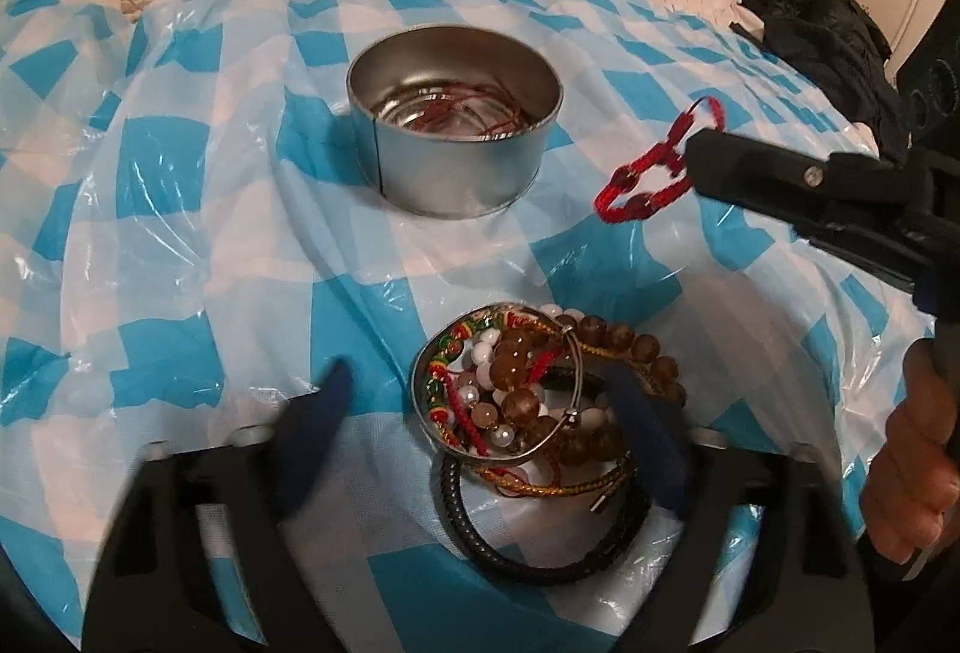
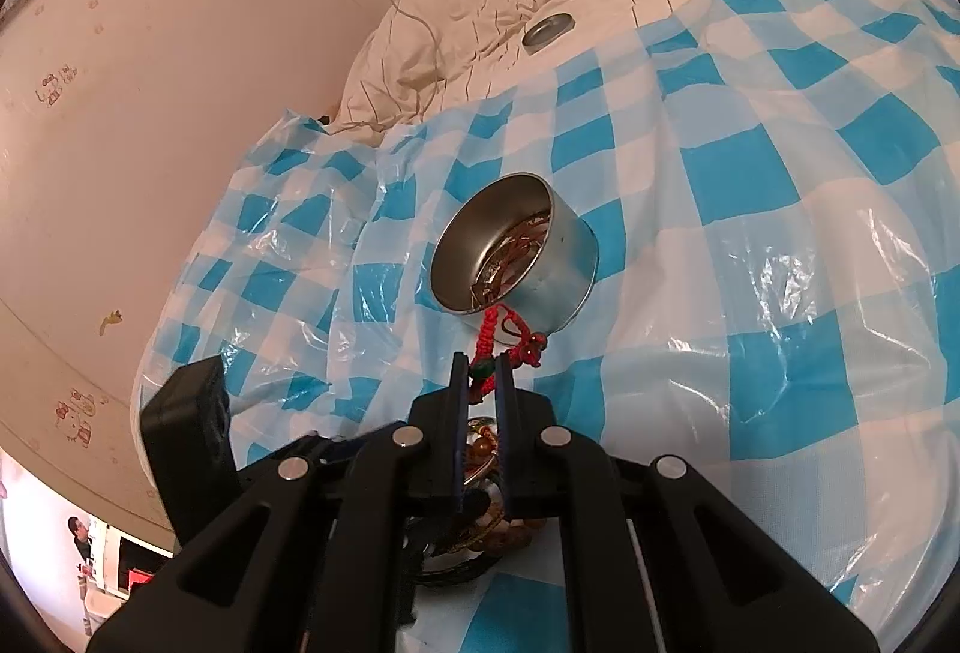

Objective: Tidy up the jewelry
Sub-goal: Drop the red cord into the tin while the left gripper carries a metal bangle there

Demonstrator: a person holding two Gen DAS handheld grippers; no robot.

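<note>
The right claw (image 2: 481,374) is clamped on a red cord (image 1: 651,170), the tin (image 2: 516,254) just ahead. The left claw (image 1: 480,401) gapes apart around the bracelets (image 1: 540,407).

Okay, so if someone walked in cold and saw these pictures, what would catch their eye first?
Probably the red braided bracelet, pinched in the right tool and hanging in the air just short of the round metal tin, vivid against the blue and white checked plastic sheet. Next, the tangled heap of bracelets, amber and white beads, gold cord and a black braided band, lying between the open fingers of the left tool.
</note>
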